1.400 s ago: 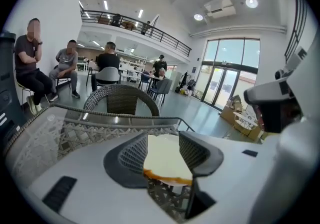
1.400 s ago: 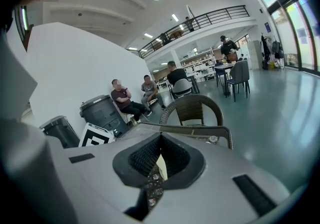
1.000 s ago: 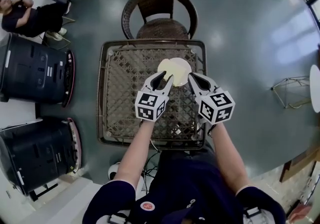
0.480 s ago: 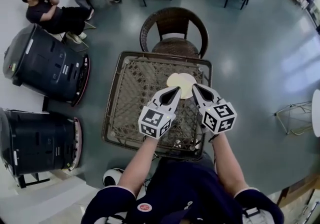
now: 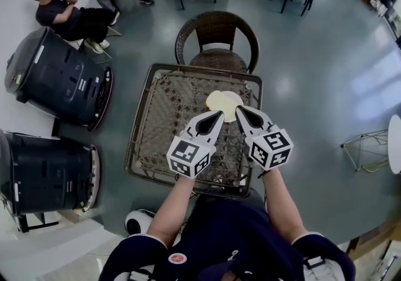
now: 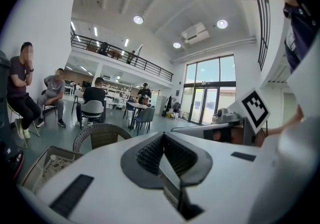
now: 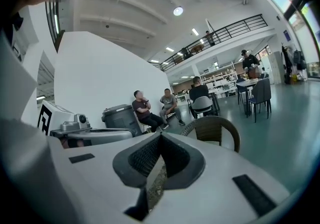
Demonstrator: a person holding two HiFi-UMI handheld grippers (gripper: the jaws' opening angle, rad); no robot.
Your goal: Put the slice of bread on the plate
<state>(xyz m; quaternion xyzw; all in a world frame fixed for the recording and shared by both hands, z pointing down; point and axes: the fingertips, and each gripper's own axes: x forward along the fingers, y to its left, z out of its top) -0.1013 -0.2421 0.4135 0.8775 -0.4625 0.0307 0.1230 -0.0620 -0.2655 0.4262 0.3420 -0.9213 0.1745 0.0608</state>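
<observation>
A glossy blue-grey floor (image 5: 313, 54) fills the head view. At the left edge two large dark grey wheeled bins lie on their sides, one in the upper left (image 5: 56, 79) and one in the lower left (image 5: 44, 176). In the middle stands a square brown wicker table with a dark frame (image 5: 163, 116), and a round-backed brown wicker chair (image 5: 216, 38) is drawn up to its far side. A seated person in dark clothes (image 5: 66, 13) is in the upper left corner. From the bottom of the frame the wearer's two bare forearms reach over the table. The left white hand-held gripper (image 5: 217, 116) has its jaws pressed together with nothing between them, as its own view confirms (image 6: 163, 135). The right white hand-held gripper (image 5: 239, 110) is just beside it, its jaws likewise closed tip to tip on nothing (image 7: 160, 135). Both point toward the far middle of the table. There, just beyond the gripper tips, sits a small round white plate (image 5: 233, 105) with the pale cream slice of bread (image 5: 217, 99) lying on it. The two are close in colour and hard to separate.
</observation>
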